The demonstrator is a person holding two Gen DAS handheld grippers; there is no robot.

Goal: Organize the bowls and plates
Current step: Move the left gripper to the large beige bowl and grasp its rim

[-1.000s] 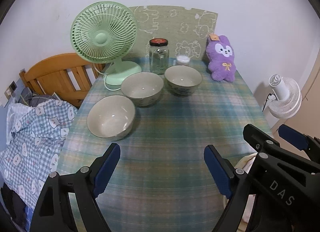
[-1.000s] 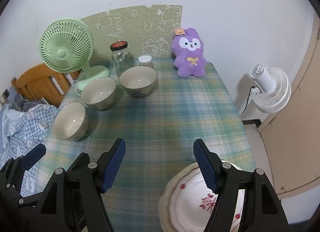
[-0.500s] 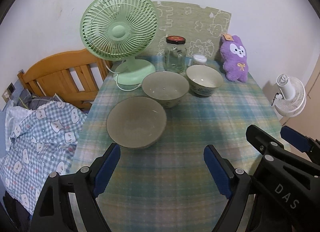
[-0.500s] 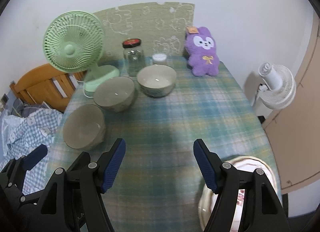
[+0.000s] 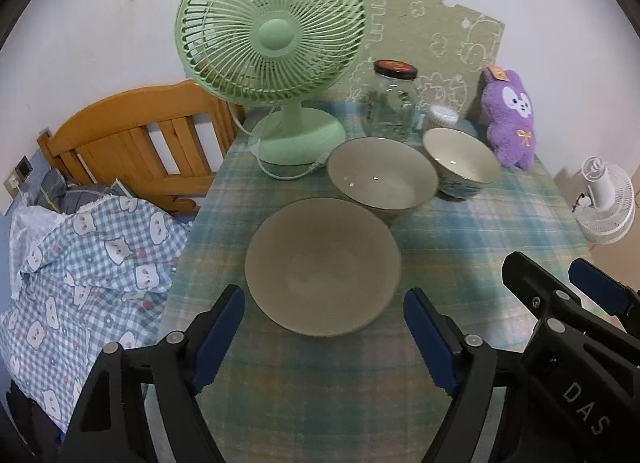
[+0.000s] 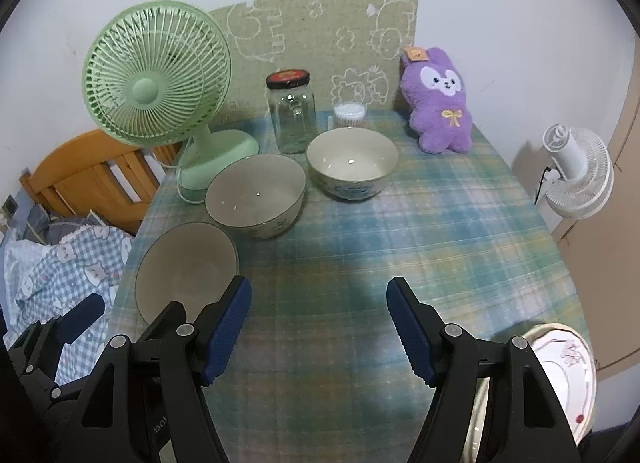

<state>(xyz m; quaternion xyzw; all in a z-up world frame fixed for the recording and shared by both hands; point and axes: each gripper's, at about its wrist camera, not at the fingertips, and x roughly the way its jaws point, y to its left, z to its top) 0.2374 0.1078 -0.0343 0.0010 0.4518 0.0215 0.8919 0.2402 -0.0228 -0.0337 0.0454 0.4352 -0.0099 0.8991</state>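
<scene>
Here, the nearest bowl point(image 5: 322, 267) sits by the left edge of the table point(image 5: 500, 219), with the second bowl point(image 5: 382, 175) and third bowl point(image 5: 460, 167) lined up toward the far edge, and a plate point(image 6: 560, 367) at the near right corner. The left gripper point(image 5: 324, 331) is held wide open and empty just before the nearest bowl; the right gripper point(image 6: 318, 327) is likewise spread, holding nothing. Reaching appears underway; next, one finger would need placing over the bowl's rim before closing.

Three bowls point(image 5: 322, 266) point(image 5: 382, 176) point(image 5: 461, 167) — two fans point(image 5: 271, 29) point(image 5: 604, 205) — one jar point(image 5: 391, 101)
</scene>
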